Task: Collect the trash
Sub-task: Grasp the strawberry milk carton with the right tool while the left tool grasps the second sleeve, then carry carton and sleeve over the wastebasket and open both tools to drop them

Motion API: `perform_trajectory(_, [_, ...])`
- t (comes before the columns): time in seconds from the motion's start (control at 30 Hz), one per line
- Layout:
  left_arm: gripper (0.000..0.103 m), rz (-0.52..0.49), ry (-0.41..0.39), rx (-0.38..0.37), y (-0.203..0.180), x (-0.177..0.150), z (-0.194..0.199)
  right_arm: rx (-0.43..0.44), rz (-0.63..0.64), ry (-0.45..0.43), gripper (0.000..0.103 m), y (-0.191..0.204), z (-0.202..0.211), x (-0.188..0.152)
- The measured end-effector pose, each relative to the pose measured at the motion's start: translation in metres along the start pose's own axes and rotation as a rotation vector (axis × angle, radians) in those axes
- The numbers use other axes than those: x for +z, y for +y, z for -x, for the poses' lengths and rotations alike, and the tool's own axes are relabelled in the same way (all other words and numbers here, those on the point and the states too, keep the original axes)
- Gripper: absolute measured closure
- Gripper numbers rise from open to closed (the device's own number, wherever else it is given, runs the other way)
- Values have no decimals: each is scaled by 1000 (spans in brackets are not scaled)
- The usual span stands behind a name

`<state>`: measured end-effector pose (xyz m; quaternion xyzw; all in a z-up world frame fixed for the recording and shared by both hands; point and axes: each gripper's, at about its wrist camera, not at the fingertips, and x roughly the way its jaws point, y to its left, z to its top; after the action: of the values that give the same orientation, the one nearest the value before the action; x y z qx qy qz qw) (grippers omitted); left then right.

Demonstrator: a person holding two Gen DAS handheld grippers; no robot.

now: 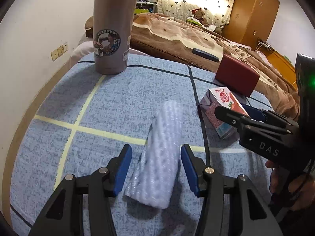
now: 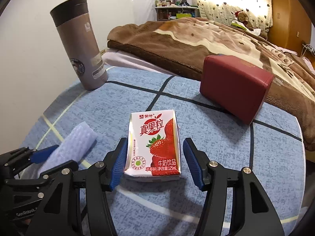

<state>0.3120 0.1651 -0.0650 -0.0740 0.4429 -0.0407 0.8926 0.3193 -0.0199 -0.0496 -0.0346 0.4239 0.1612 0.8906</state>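
Note:
A roll of white bubble wrap [image 1: 159, 153] lies on the blue checked cloth [image 1: 110, 102]. My left gripper [image 1: 156, 153] is open, its blue pads on either side of the roll, not touching it. A strawberry milk carton [image 2: 155, 147] lies flat on the cloth. My right gripper [image 2: 155, 153] is open around the carton; the left pad touches or nearly touches its side, the right pad stands apart. The carton [image 1: 222, 108] and the right gripper [image 1: 236, 116] also show in the left wrist view, and the roll [image 2: 76, 147] and left gripper [image 2: 45, 155] in the right wrist view.
A tall brown thermos [image 1: 113, 27] stands at the cloth's far left corner. A dark red box [image 2: 236, 86] leans at the far right against a brown blanket [image 2: 187, 39] on the bed. A dark phone [image 1: 205, 55] lies on the blanket. A wall is to the left.

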Motion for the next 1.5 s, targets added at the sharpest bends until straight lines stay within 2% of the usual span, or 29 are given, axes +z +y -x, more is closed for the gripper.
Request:
perform_trajectory(0.27, [49, -11, -7, 18, -4, 2, -4, -22, 15, 25, 44, 5, -5, -4])
perform_trajectory(0.3, [52, -14, -8, 19, -5, 2, -5, -24, 15, 26, 44, 5, -6, -5])
perform_trajectory(0.33, [60, -15, -9, 22, -5, 2, -5, -25, 14, 27, 45, 5, -6, -6])
perform_trajectory(0.4, [67, -23, -6, 32, -6, 2, -5, -25, 11, 23, 47, 5, -3, -7])
perform_trajectory(0.53, [72, -22, -6, 32, -6, 1, -3, -38, 13, 3, 48, 7, 2, -10])
perform_trajectory(0.97, [73, -2, -37, -2, -17, -8, 29, -20, -29, -44, 48, 10, 33, -24])
perform_trajectory(1.37, [73, -36, -75, -22, -56, -33, 74, -38, -77, -97, 48, -2, 84, -48])
perform_trajectory(1.5, [72, -47, -84, -51, -75, -39, 86, -56, -101, -117, 48, -13, 102, -55])
